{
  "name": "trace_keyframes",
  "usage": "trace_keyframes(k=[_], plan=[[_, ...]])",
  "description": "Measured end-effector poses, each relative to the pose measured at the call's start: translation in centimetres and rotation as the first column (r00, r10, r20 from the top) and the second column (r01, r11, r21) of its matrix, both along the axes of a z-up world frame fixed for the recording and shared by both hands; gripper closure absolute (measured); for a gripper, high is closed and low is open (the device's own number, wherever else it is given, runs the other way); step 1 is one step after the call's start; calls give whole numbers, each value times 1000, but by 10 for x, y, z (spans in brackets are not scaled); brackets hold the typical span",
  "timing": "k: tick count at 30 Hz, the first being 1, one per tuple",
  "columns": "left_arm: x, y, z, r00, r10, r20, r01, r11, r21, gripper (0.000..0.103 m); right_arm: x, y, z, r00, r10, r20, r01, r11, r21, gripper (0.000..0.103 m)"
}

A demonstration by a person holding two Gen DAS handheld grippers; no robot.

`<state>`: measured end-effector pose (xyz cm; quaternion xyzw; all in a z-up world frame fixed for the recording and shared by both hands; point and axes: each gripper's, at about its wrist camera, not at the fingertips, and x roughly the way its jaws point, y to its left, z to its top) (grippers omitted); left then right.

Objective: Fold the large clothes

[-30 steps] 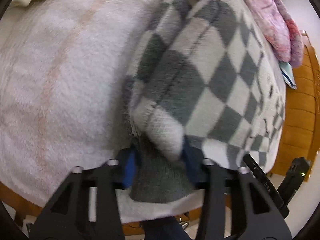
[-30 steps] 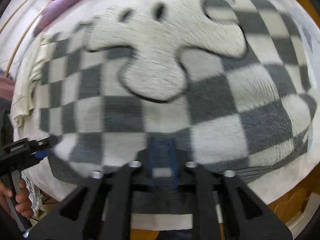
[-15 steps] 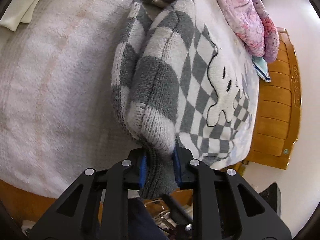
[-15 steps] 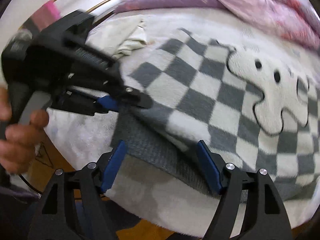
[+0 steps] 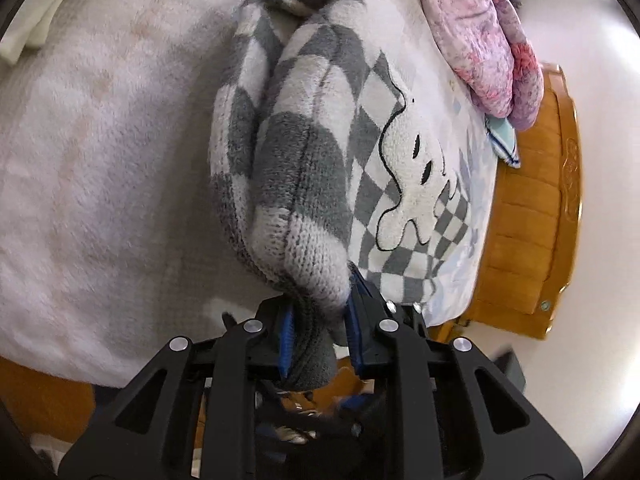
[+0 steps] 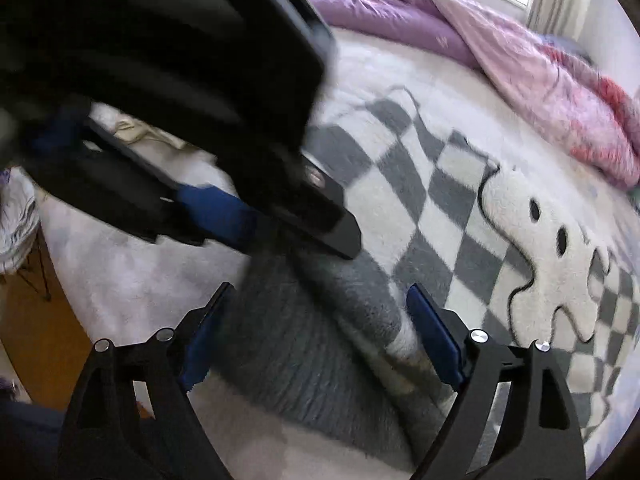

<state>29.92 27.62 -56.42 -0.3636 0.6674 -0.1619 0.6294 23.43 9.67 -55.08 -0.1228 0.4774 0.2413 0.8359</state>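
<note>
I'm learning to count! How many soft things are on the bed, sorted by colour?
Grey and white checked: 1, the sweater
Pink and purple: 1, the quilt
Cream: 1, the cloth
Light blue and white: 1, the small cloth
Total: 4

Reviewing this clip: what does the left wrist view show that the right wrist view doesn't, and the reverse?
Only the left wrist view shows the left claw shut on the checkered sweater's grey ribbed hem, lifting a bunched fold off the white blanket, plus the wooden bed frame.

Only the right wrist view shows the right claw open, its fingers either side of the grey hem, with the left claw seen from outside, and a purple duvet.

Both show the sweater's white cartoon face, the white blanket and the pink quilt.
</note>
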Motion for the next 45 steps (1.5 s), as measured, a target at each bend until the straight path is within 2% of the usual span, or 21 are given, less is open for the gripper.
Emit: trace_keyframes(k=[2, 4, 7, 9, 13, 14, 15, 17, 19, 21, 22, 24, 25, 28, 32, 33, 35, 40, 41, 43, 45], plan=[[2, -3, -1, 1000, -4, -8, 4, 1000, 31, 78, 12, -7, -9, 997, -42, -64, 42, 999, 4, 65], [4, -3, -5, 998, 38, -40, -38, 999, 23, 71, 19, -19, -9, 992, -72, -101, 74, 997, 21, 76], [6, -10, 3, 999, 48, -24, -48, 999, 0, 58, 31, -39, -6, 980, -100, -171, 118, 988, 99, 81], [9, -14, 15, 999, 49, 17, -49, 999, -19, 56, 36, -52, -1, 974, -115, -197, 145, 978, 147, 82], [13, -27, 46, 991, 47, 124, -38, 997, -74, 52, 50, -94, 12, 942, -194, -275, 273, 918, 288, 82], [14, -31, 53, 987, 48, 152, -37, 996, -78, 39, 52, -102, 14, 936, -205, -287, 294, 904, 310, 82], [16, -33, 64, 978, 62, 199, -50, 997, -66, 19, 54, -114, 19, 929, -225, -293, 320, 887, 333, 82], [17, -35, 81, 951, 102, 292, -103, 995, -11, 14, 58, -138, 24, 914, -250, -319, 364, 852, 377, 83], [24, -40, 92, 934, 125, 335, -150, 987, 52, 14, 60, -173, 28, 885, -295, -361, 440, 786, 434, 84], [29, -51, 92, 938, 89, 335, -163, 967, 198, 14, 60, -208, 34, 857, -333, -392, 501, 718, 484, 84], [31, -58, 91, 937, 66, 344, -165, 949, 269, 14, 59, -221, 37, 851, -348, -395, 516, 695, 500, 84], [35, -85, 83, 942, -28, 335, -137, 879, 458, 13, 54, -248, 44, 839, -372, -398, 541, 653, 531, 84], [36, -99, 79, 940, -66, 334, -117, 859, 499, 13, 50, -265, 48, 832, -383, -401, 553, 626, 549, 84], [39, -137, 68, 931, -129, 340, -76, 845, 530, 13, 32, -307, 56, 811, -416, -411, 584, 541, 605, 84], [48, -190, 68, 915, -140, 378, -61, 878, 474, 13, 12, -362, 56, 743, -477, -470, 656, 381, 651, 84], [50, -207, 71, 905, -167, 391, -44, 878, 477, 13, 4, -382, 48, 705, -493, -510, 690, 307, 656, 84], [56, -247, 77, 877, -238, 418, 10, 878, 479, 13, -11, -410, 38, 647, -524, -553, 731, 222, 645, 84], [63, -311, 77, 850, -303, 431, 100, 896, 433, 13, -38, -466, 5, 520, -586, -621, 799, 76, 597, 85], [63, -317, 75, 850, -313, 424, 110, 892, 439, 12, -41, -472, 0, 506, -591, -629, 808, 69, 585, 85], [63, -327, 66, 857, -338, 388, 131, 873, 470, 12, -50, -487, -23, 439, -592, -676, 840, 5, 542, 85], [63, -328, 55, 872, -341, 351, 137, 859, 494, 12, -58, -498, -36, 387, -609, -692, 861, -30, 508, 85]])
